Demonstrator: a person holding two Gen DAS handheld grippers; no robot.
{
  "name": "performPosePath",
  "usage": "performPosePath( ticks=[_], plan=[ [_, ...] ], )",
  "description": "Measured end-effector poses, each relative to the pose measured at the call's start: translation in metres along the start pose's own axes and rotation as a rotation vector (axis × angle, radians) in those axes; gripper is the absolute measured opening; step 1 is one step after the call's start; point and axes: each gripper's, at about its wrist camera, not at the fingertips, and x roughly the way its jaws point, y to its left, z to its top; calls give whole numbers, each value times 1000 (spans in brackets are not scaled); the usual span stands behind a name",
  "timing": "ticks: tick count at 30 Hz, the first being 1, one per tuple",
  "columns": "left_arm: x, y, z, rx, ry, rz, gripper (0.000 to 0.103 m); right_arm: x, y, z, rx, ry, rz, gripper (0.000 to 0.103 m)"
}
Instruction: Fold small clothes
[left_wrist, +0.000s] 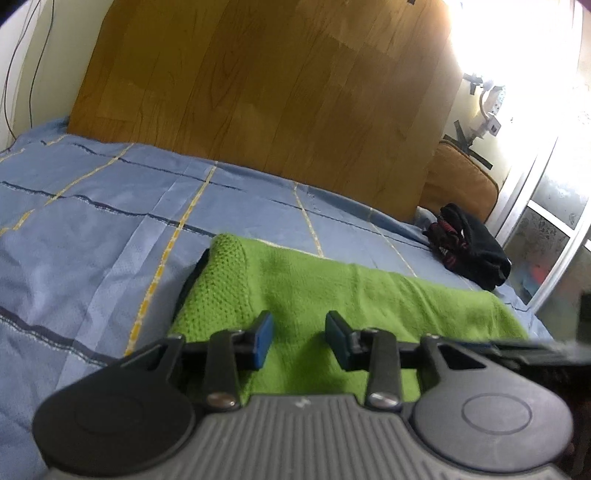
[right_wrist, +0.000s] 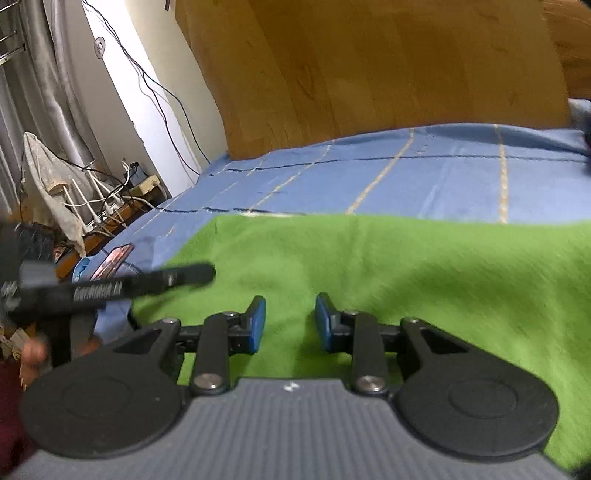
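— Left wrist view shows it best: the green knit garment (left_wrist: 332, 295) lies flat on the bed (left_wrist: 110, 221), its ribbed hem at the far left corner.

— Soft, that?

— Soft, light and floppy, I'd judge; it will sag wherever it isn't held. The ribbed hem or a corner looks the firmest place to pinch.

— And the claws?

— Left claw (left_wrist: 299, 339) is narrowly parted over the cloth, nothing pinched. Right claw (right_wrist: 290, 323) likewise, parted and empty over the green, though that view is blurred, so I may be wrong.

— Anything else about?

— A black bundle (left_wrist: 469, 254) near the bed's far corner, by the wooden headboard (left_wrist: 258, 92).
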Motion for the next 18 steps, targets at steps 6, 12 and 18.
performPosePath(
  ticks=[6, 12, 18],
  plan=[
    [3, -7, -2, 49, 1, 33, 34, -27, -5, -24, 21, 4, -3, 31],
    [0, -14, -2, 52, 6, 41, 44, -35, 0, -20, -8, 30, -5, 33],
    [-11, -31, 6, 83, -44, -6, 50, -59, -12, 3, 36, -119, 13, 36]
  ],
)
